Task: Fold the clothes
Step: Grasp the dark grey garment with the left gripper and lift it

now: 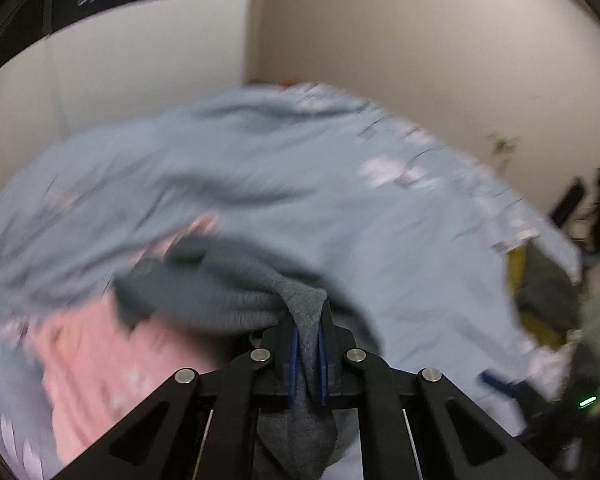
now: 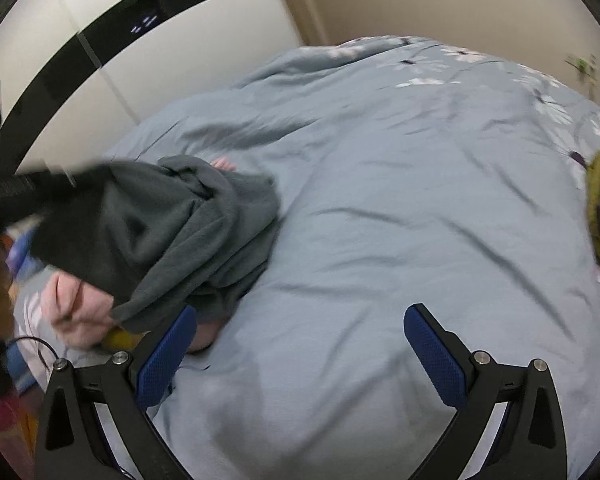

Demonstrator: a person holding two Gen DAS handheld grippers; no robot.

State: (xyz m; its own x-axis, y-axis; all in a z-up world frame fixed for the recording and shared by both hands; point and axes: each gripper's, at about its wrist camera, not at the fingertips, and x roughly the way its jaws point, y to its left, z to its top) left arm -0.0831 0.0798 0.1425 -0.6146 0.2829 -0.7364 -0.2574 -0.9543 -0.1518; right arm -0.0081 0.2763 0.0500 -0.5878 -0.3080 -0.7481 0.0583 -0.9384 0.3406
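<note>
Grey fleece garment (image 2: 172, 232) hangs pinched in the left gripper (image 1: 308, 344), raised off the blue duvet (image 2: 380, 200) to shake loose; right gripper (image 2: 300, 344) gapes empty beside it.

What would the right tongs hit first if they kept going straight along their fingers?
Most likely the blue duvet. The open right tongs point at bare bedding; the dark grey garment lies off to their left side. Depth is hard to judge in the fisheye view.
</note>
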